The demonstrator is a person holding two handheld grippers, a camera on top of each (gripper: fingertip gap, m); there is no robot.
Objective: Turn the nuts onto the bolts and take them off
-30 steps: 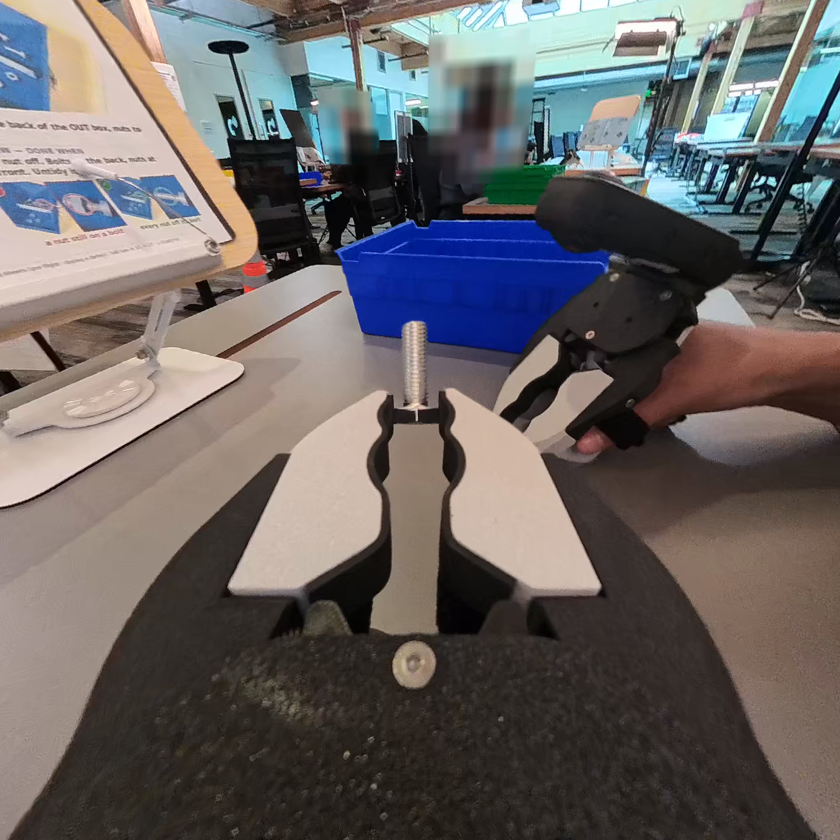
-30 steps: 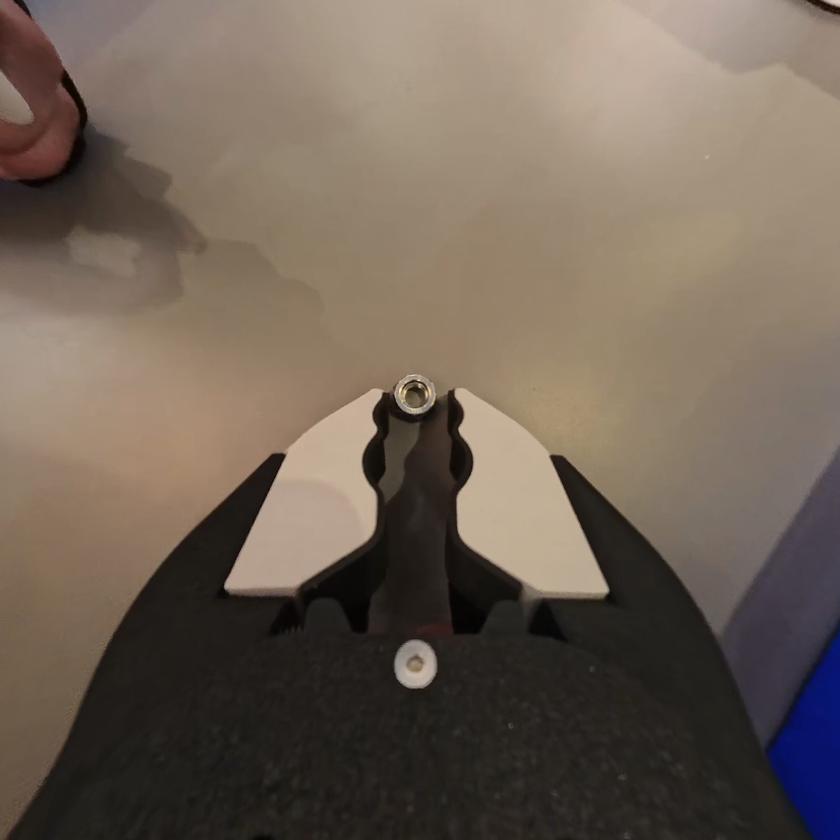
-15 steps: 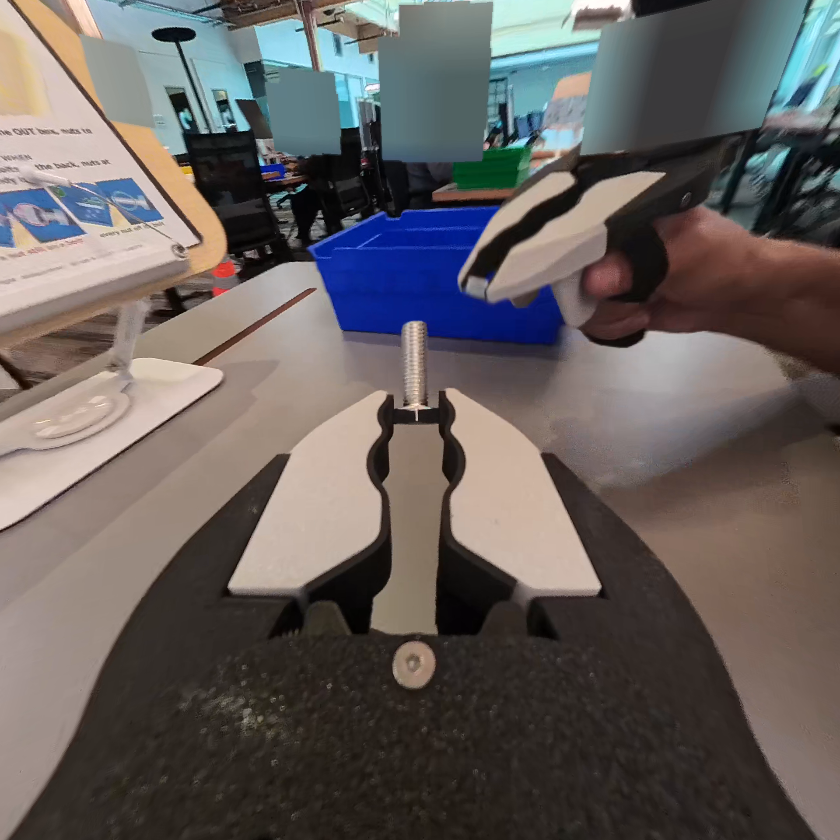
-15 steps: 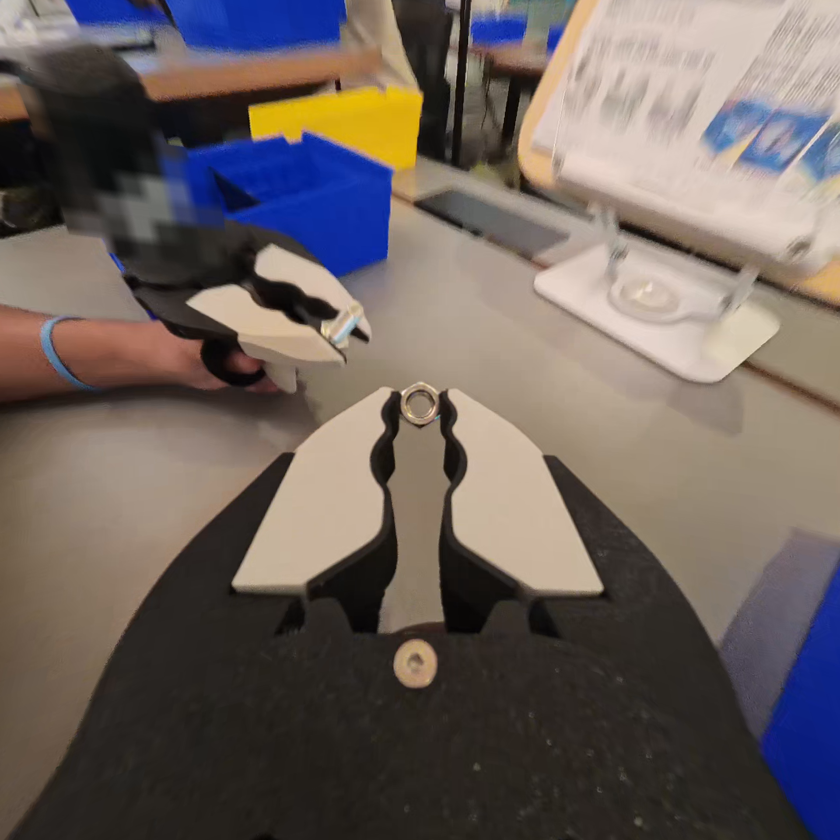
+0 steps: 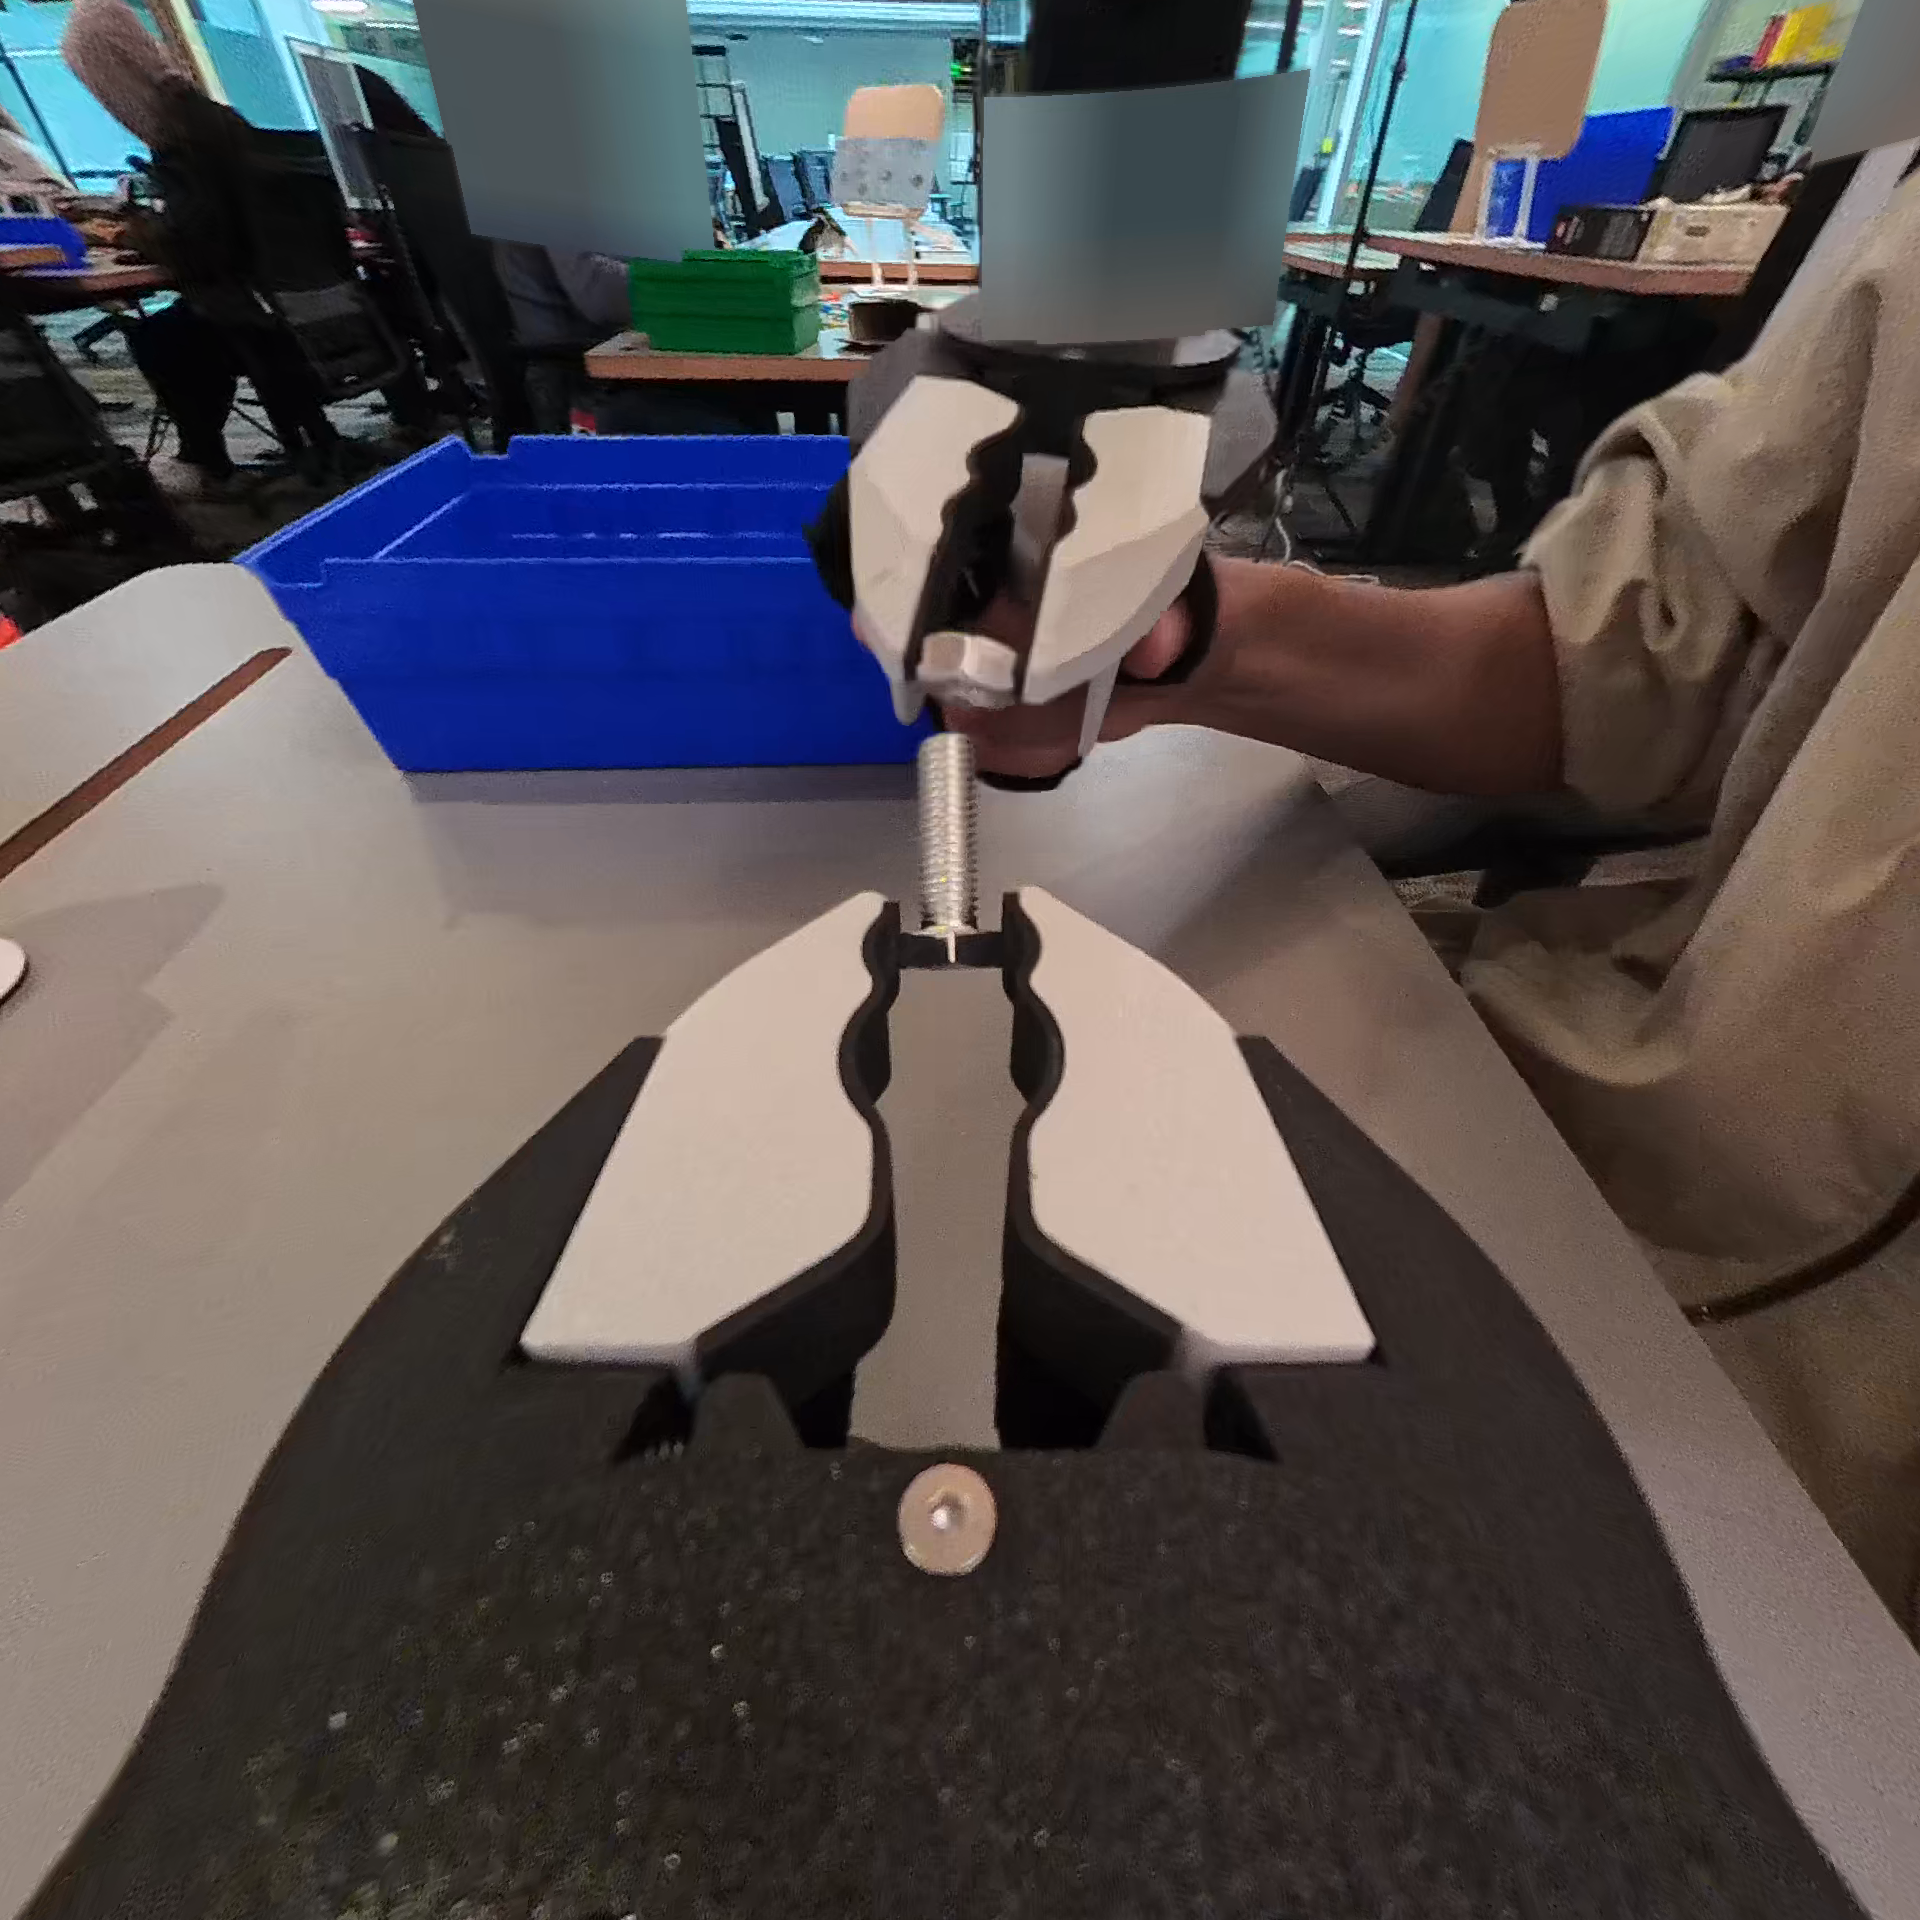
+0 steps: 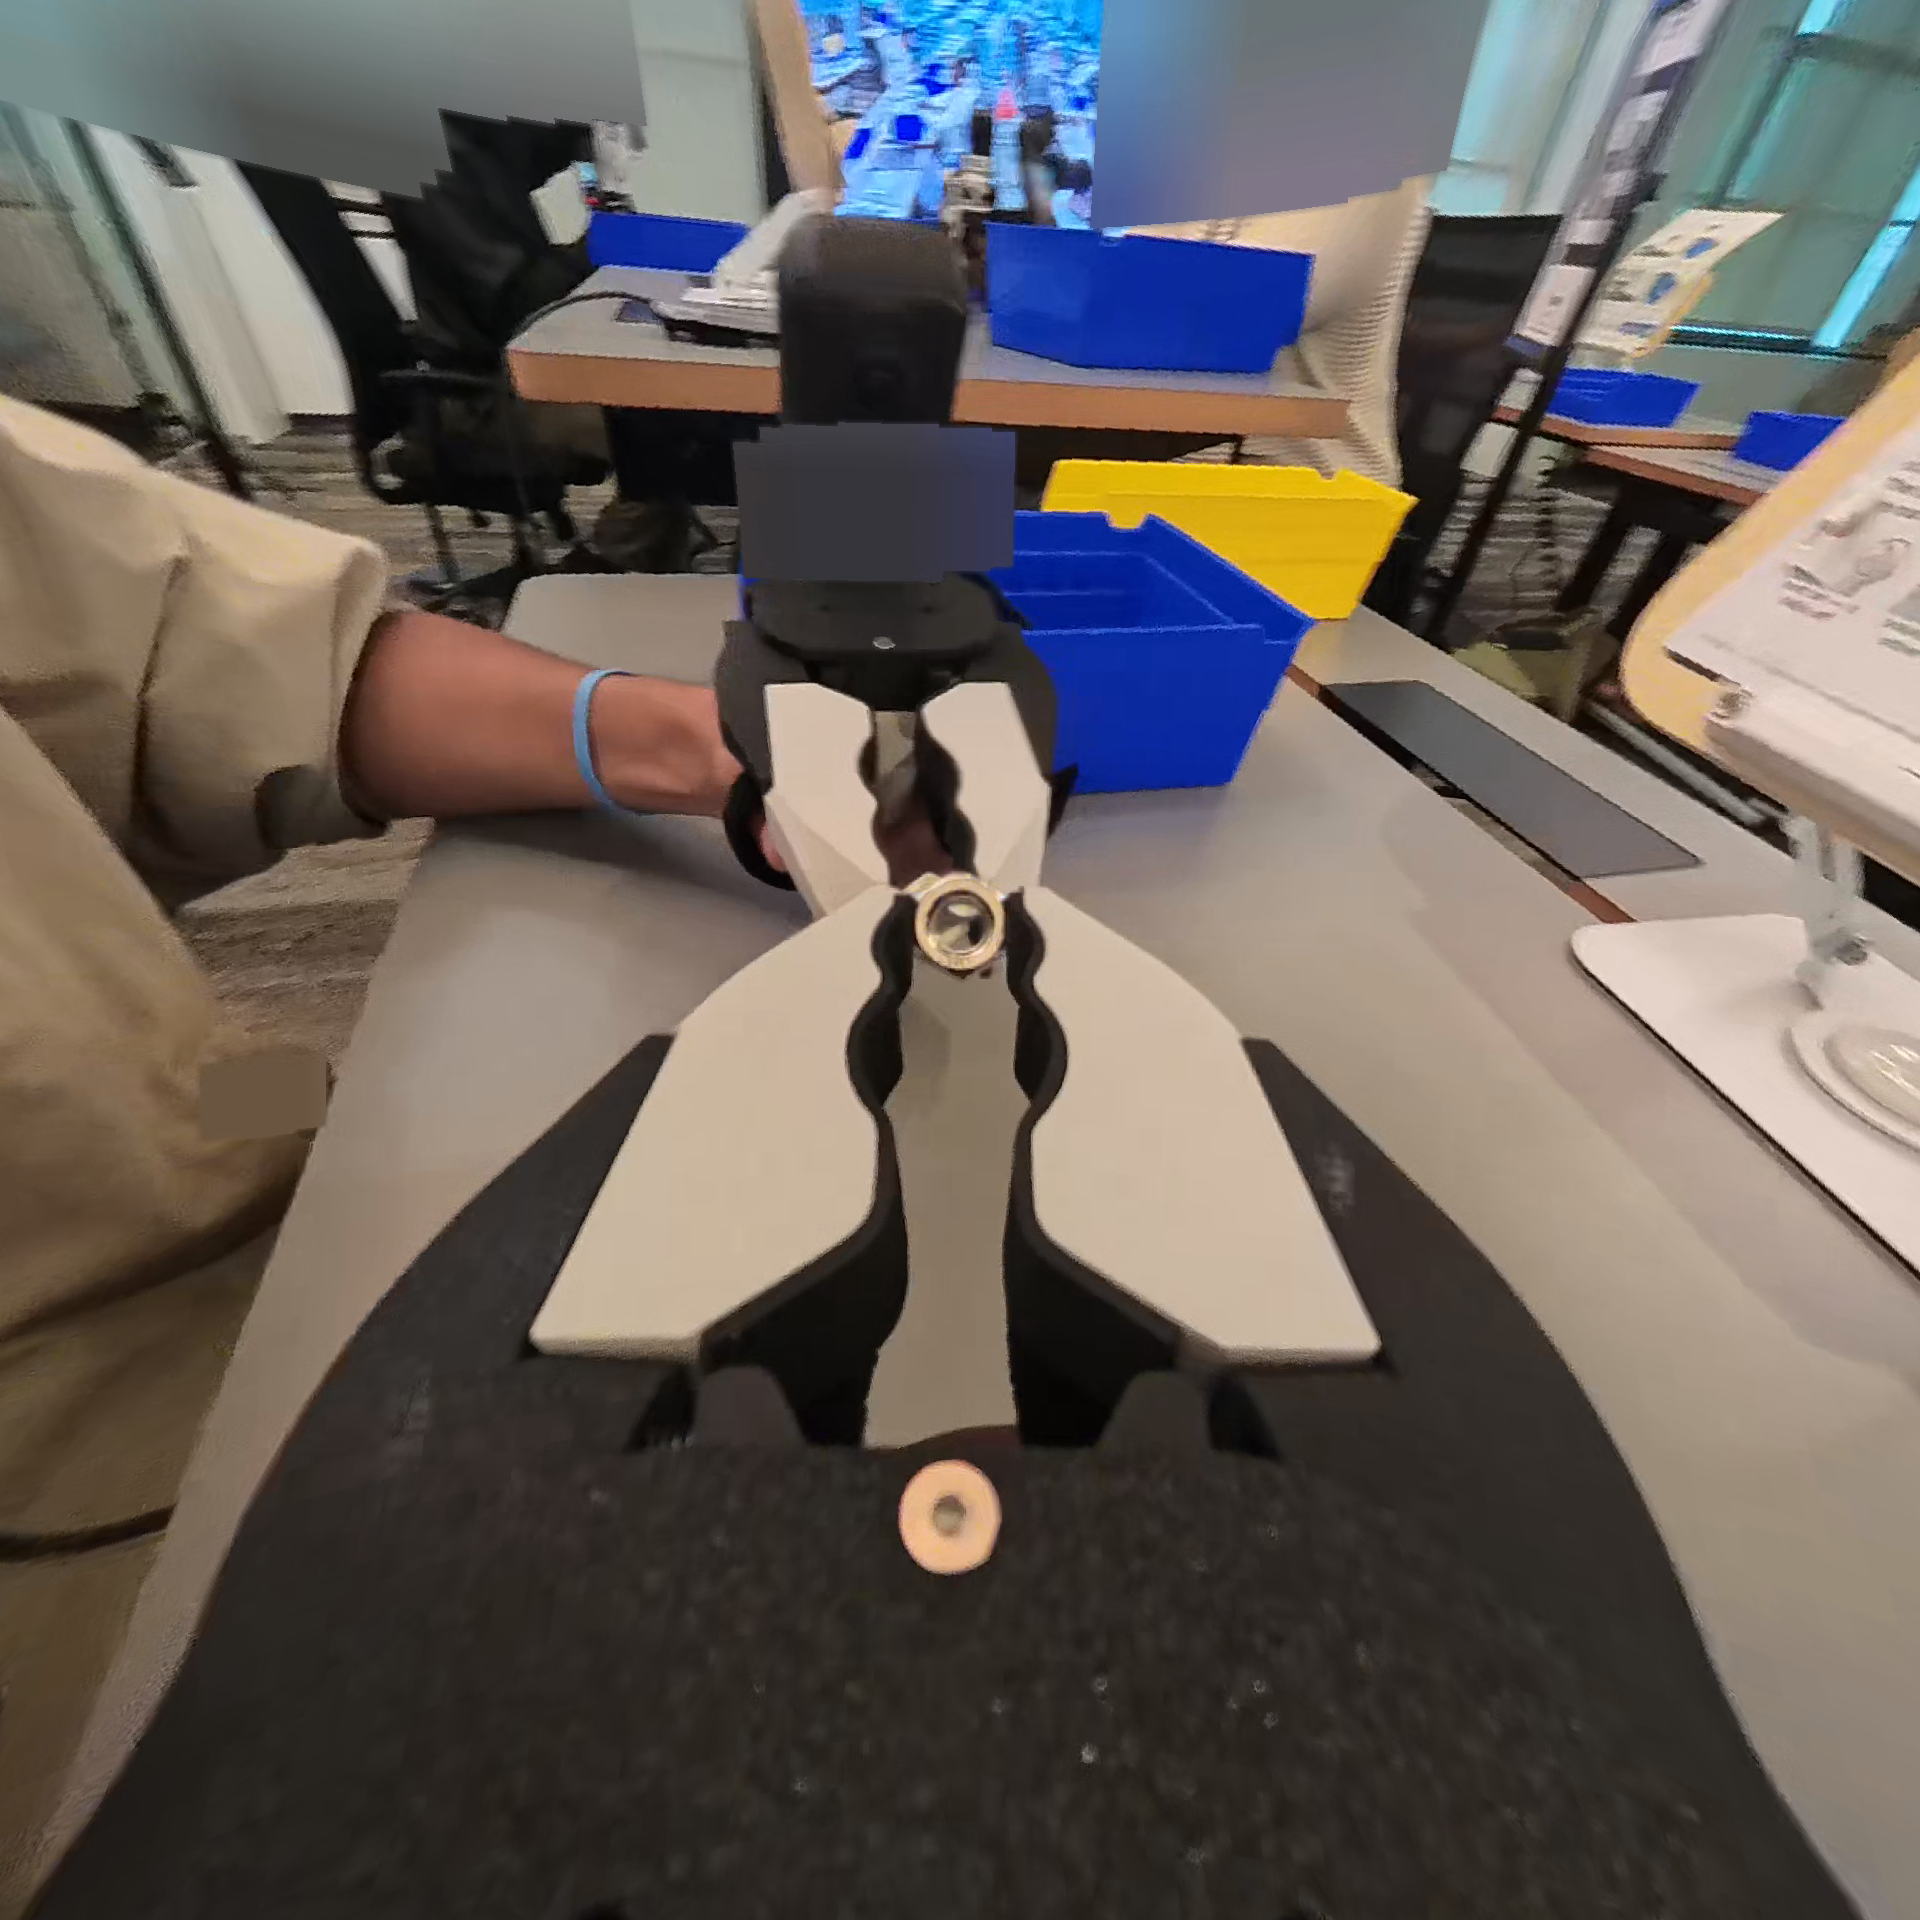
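Bolt (image 5: 947, 831) and nut (image 5: 966, 665) are being held end to end above the grey table (image 5: 416, 987), one in each gripper. The bolt is being gripped by its head between the tips of the left gripper (image 5: 948, 940), with the threaded shank pointing away from the camera toward the other tool. The nut is being clamped between the tips of the right gripper (image 6: 958, 928) (its hexagonal outline is showing plainly in the left wrist view), and it is being kept at the free end of the shank; whether the threads are engaged cannot be told. In the right wrist view the bolt's end is being seen through the bore of the nut (image 6: 958, 930), with the left gripper (image 6: 899, 883) facing it just behind. A blue bin (image 5: 582, 613) is standing on the table beyond the two tools, and a white stand (image 6: 1766, 1039) is being seen at the right edge of the right wrist view.
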